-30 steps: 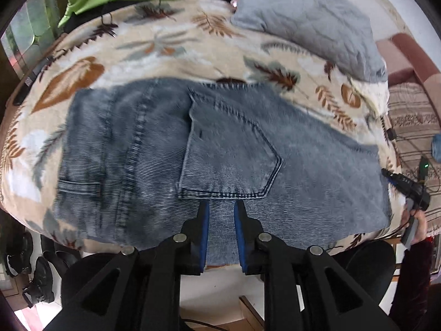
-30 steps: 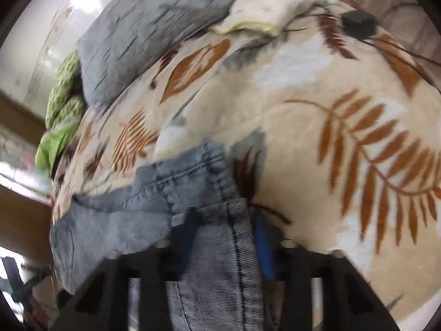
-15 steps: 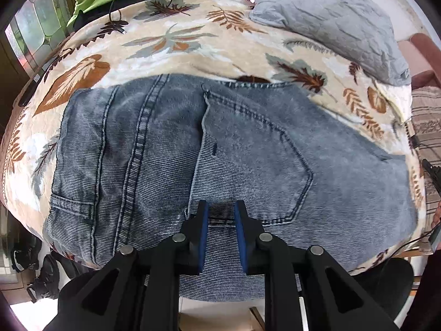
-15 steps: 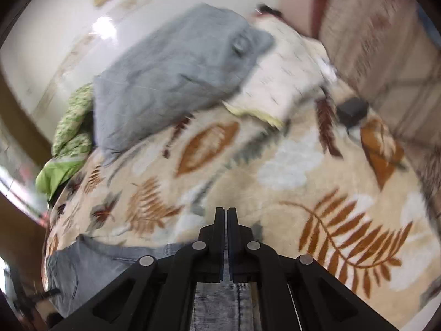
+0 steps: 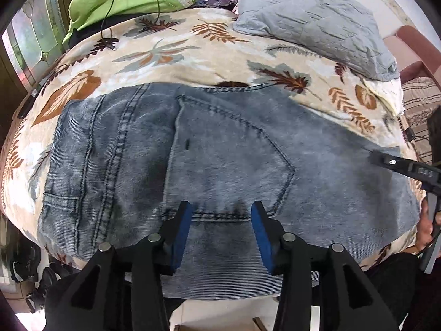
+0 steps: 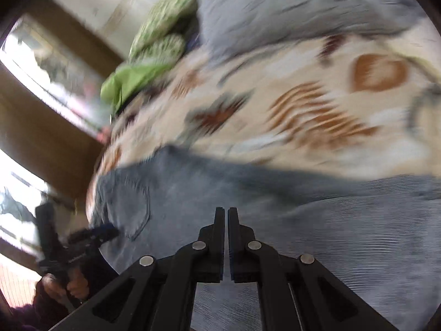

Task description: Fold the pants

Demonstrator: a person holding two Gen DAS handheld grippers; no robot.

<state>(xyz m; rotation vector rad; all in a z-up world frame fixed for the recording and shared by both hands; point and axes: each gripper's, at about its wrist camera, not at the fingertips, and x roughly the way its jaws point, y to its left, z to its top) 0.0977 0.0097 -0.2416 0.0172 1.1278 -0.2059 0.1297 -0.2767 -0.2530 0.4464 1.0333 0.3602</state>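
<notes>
Blue-grey jeans (image 5: pixel 220 151) lie folded flat on the leaf-print bedspread (image 5: pixel 171 52), back pocket up. My left gripper (image 5: pixel 220 215) hovers over the pocket's lower seam at the near edge. Its jaws are opening, the blue pads (image 5: pixel 183 229) stand apart, and denim lies under them but is not pinched. My right gripper (image 6: pixel 226 215) is shut with nothing between its fingers, over the jeans (image 6: pixel 275 207) in a blurred right wrist view. It also shows at the right edge of the left wrist view as the right gripper (image 5: pixel 397 162). The left gripper (image 6: pixel 93 234) shows at lower left.
A grey quilted pillow (image 5: pixel 311 19) lies at the back right of the bed. Green bedding (image 5: pixel 124 0) with a black cable is heaped at the back left. A window (image 5: pixel 30 38) is on the left, striped upholstery (image 5: pixel 421 102) on the right. The bed's near edge drops off under my left gripper.
The left jaws have spread apart and let go of the denim at the pocket seam. The right gripper closed after having the hem between its fingers and swung fast across over the jeans.
</notes>
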